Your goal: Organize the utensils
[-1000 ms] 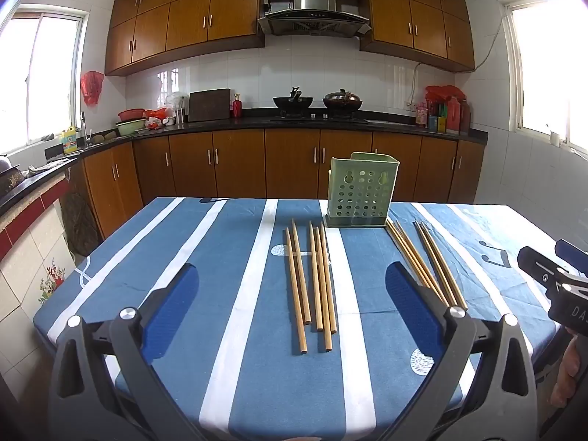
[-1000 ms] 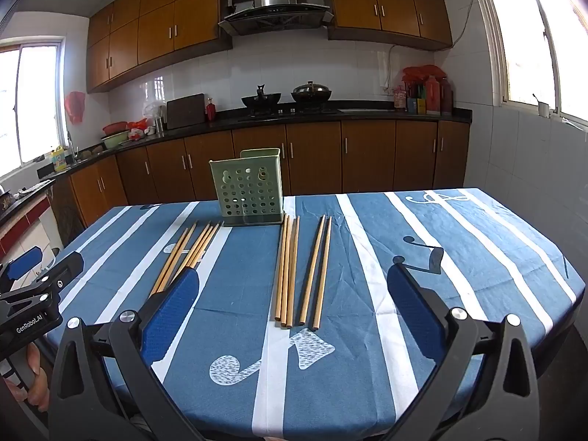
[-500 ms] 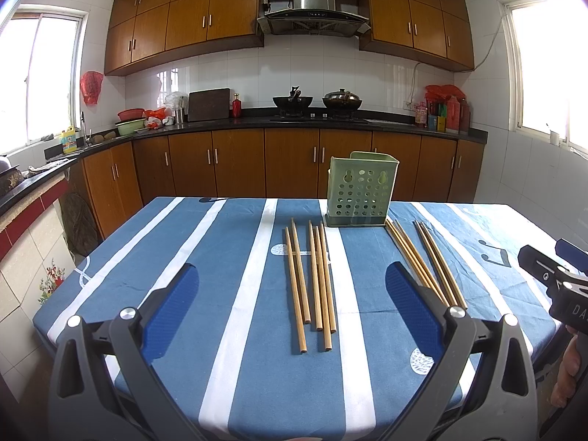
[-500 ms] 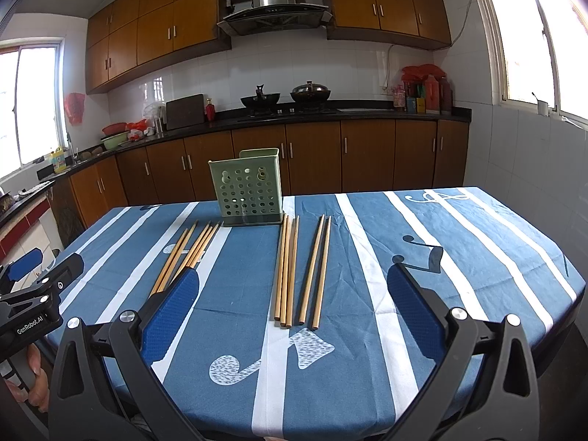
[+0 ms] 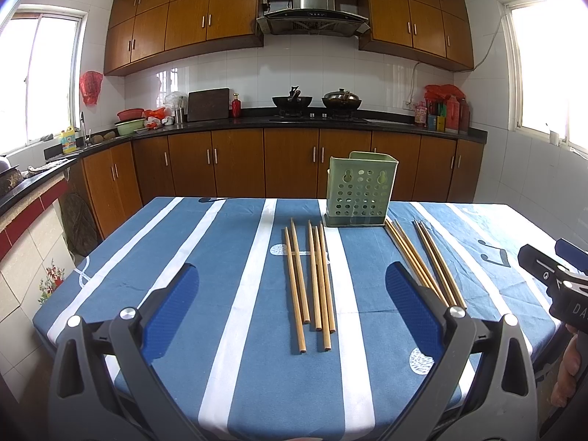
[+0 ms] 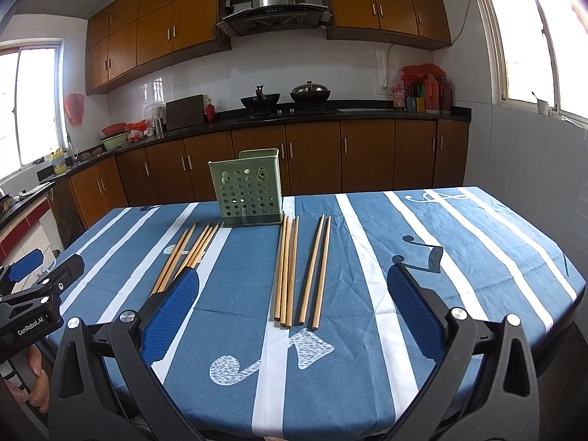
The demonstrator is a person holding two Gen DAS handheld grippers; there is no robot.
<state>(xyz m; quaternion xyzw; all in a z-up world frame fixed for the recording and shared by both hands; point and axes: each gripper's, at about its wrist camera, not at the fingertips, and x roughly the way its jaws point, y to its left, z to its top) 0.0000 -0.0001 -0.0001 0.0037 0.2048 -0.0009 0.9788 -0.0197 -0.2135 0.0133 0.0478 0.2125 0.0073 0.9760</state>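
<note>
- The left gripper was held above the near edge of the surface, its jaws spread wide and nothing gripped between them.
- The right gripper was likewise held over the near edge, its jaws wide apart and empty.
- A blue cloth with white stripes and music-note prints was seen to cover the surface.
- A pale green perforated utensil holder was stood upright near the far edge of the surface; what it held could not be told.
- Five wooden chopsticks, the left group, were laid side by side on the cloth, just left of the holder, their lengths pointed toward it.
- A second set, the right group, was laid on the cloth just right of the holder, with the near ends hidden behind a blue finger pad in the left wrist view.
- In the right wrist view the right group was seen directly between the spread fingers, as three sticks close together and two slightly apart.
- The left group was seen there to the left, partly covered by the blue pad.
- Each gripper was caught at the margin of the other's view, with a person's fingers wrapped around its handle.
- Wooden cabinets, a dark counter and two woks were seen behind.
</note>
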